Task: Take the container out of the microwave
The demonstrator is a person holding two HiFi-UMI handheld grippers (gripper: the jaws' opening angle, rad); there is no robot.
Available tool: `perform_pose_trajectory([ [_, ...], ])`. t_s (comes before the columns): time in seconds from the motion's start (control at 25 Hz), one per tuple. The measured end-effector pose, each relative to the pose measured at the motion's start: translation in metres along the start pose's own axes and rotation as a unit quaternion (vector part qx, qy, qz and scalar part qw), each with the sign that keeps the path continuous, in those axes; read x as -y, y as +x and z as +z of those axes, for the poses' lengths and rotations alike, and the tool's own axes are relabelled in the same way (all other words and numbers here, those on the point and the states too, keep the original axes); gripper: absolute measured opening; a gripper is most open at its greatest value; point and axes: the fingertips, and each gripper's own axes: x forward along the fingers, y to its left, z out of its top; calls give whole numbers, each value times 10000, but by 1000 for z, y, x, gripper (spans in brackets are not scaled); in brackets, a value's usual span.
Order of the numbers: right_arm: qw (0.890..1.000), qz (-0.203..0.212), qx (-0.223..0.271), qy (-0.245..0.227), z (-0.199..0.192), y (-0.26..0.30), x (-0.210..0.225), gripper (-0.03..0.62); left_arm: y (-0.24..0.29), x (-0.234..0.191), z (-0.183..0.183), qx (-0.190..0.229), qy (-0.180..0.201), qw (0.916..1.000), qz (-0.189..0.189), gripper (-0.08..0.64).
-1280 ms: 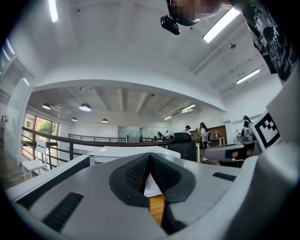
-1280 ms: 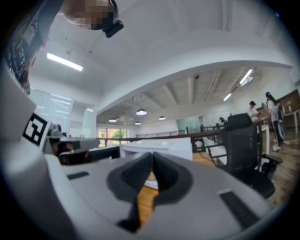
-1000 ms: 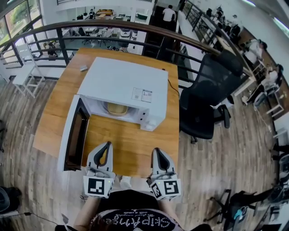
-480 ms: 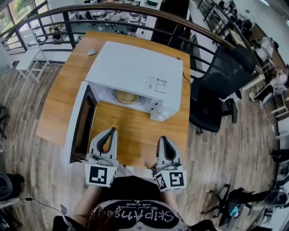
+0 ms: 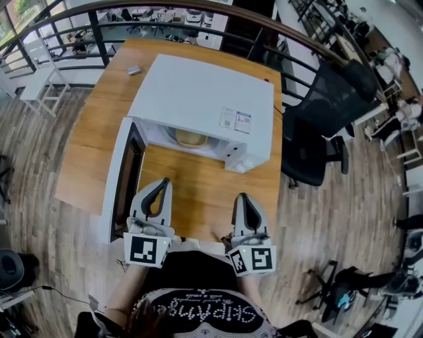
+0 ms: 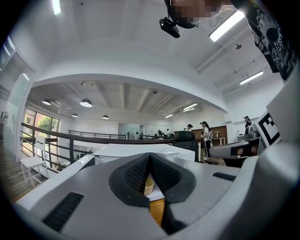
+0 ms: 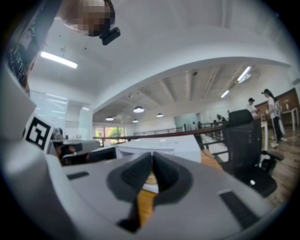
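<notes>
A white microwave (image 5: 201,105) stands on the wooden table (image 5: 92,145), its door (image 5: 119,178) swung open to the left. Inside its cavity sits a pale tan container (image 5: 190,138), also seen through the left jaws as a tan container (image 6: 148,185). My left gripper (image 5: 160,184) and right gripper (image 5: 241,198) hover level over the table's near edge, in front of the microwave and apart from it. Both are shut with nothing between the pads. In the right gripper view the microwave (image 7: 164,149) shows past the closed jaws.
A black office chair (image 5: 317,125) stands right of the table. A dark railing (image 5: 198,13) curves behind it. A small grey object (image 5: 134,70) lies on the table's far left corner. Bare wood lies between the grippers and the microwave.
Both grippers have advanced a little toward the microwave, which now sits nearer and lower in the head view. Jaws stay shut.
</notes>
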Motion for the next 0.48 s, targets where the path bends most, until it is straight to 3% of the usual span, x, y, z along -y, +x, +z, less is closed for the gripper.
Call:
perform_pose_trajectory([
  [0.48,9999,-132,-11,-13,-3,-7,1,35,1,-1,-8,-69,20,9999,-113,33],
])
